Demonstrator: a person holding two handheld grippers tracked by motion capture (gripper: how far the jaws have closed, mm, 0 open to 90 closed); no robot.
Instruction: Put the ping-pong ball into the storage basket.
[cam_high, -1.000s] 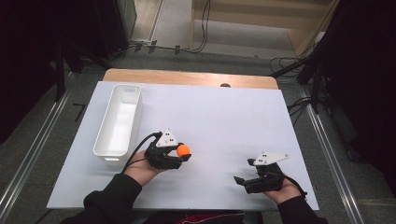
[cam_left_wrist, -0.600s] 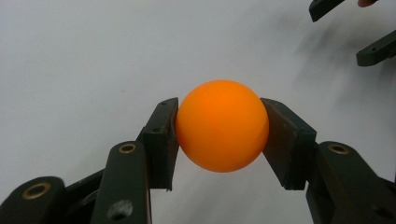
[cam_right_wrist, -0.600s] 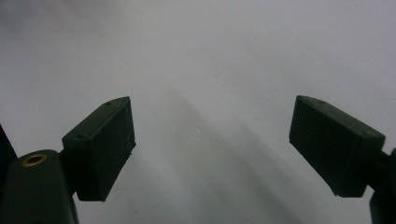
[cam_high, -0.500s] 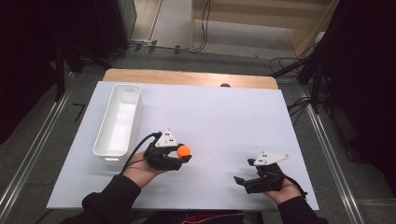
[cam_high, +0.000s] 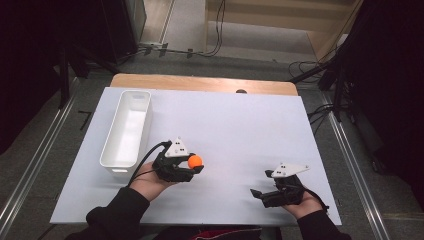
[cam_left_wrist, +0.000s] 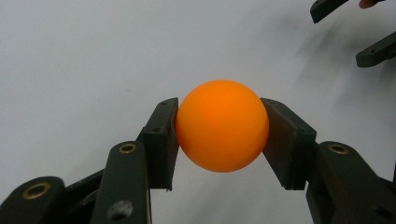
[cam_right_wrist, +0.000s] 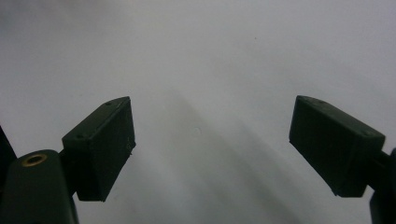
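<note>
White board covers the table (cam_high: 225, 125), with a strip of bare wood showing along its far edge and dark floor, cables and stands around it. On that sheet, toward seven o'clock from its middle, the orange ball (cam_high: 195, 161) sits pinched between the jaws of the left gripper (cam_high: 192, 167); in the left gripper view the ball (cam_left_wrist: 222, 125) is squeezed at both flanks by the black pads, and it carries no print or logo that can be read. The grey three-cornered plate on that gripper has small dark marks, too small to make out. At about ten o'clock from the ball lies the long white bin (cam_high: 127, 129), well apart from it, its length running away from the person, with no label visible. At about four o'clock from the ball, near the front right corner of the sheet, the right gripper (cam_high: 257, 192) rests in the person's hand with its jaws spread wide and nothing between them, as the right gripper view (cam_right_wrist: 212, 140) confirms over bare white surface. Against the picture from a second ago, ball, bin and both grippers sit in the same places, and the left grip on the ball is unchanged.
</note>
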